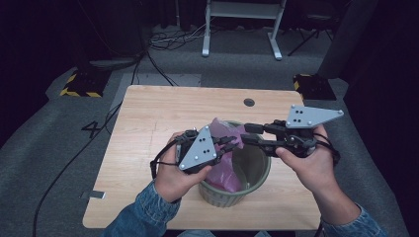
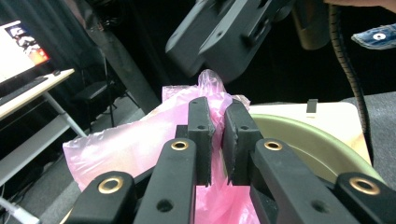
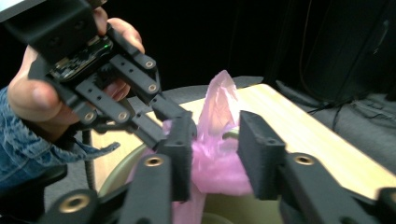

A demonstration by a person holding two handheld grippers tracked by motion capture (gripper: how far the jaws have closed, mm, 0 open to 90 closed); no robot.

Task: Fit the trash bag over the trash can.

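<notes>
Now, step: lining the bin (image 1: 257, 170) near the table (image 1: 148, 123)'s front edge.
Left gripper (image 2: 218, 135): pinching pink bag (image 2: 130, 144); hold firm.
Right gripper (image 3: 215, 149): spread, bag between; re-pinch, pull over rim.

bag bottom (image 1: 225, 177): hidden inside bin (image 1: 257, 170) | bin base: behind left hand (image 1: 173, 175)

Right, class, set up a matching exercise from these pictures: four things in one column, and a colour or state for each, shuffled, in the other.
Things:
1. plastic bag
2. bin
3. left claw
4. right claw

States:
A. olive green, standing on the table
B. jaws apart, bag between them
C. pink, crumpled at the bin's rim
D. jaws pinched on a fold of bag

Pairs: 1-C, 2-A, 3-D, 4-B
</notes>
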